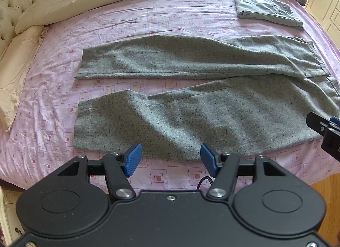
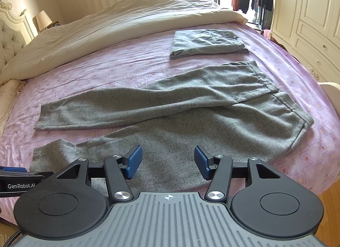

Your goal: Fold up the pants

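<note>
hovering at near bed edge, left gripper [image 1: 171,159] and right gripper [image 2: 167,162] both spread wide, empty; grey pants [image 1: 191,102] lie flat, legs apart, likely for halving lengthwise.

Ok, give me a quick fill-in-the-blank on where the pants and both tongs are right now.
1. The grey pants lie spread on the ___ bedsheet.
2. Both the left tongs and the right tongs are ___.
3. A second garment farther back is already ___.

Missing words: pink; open; folded
</note>
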A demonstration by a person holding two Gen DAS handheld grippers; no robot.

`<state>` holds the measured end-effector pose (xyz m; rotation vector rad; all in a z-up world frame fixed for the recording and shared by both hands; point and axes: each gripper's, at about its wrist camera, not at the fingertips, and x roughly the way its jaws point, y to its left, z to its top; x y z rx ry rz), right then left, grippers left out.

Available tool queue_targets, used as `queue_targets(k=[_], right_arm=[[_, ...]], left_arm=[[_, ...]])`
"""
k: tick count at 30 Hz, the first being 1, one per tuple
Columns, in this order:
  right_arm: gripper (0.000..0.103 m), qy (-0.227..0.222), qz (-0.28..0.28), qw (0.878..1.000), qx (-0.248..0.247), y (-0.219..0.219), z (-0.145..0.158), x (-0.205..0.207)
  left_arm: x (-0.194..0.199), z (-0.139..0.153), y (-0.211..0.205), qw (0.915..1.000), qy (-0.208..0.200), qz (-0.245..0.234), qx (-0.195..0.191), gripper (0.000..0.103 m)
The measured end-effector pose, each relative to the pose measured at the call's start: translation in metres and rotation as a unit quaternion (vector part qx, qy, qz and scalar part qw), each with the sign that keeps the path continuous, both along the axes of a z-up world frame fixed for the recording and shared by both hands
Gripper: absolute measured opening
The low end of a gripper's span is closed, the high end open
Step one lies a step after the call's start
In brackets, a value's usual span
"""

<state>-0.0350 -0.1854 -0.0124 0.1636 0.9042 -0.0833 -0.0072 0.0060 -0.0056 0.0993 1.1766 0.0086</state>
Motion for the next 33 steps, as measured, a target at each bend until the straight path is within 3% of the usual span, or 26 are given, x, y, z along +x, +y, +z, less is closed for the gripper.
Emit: queue_targets(k=[33], right_arm=[[0.053,0.008,0.009,1.0,0.009,0.008,-0.005,0.0]], left_arm=[[-0.001,0.0,0.012,0.9999,0.004,0.011,-0.004,0.065]])
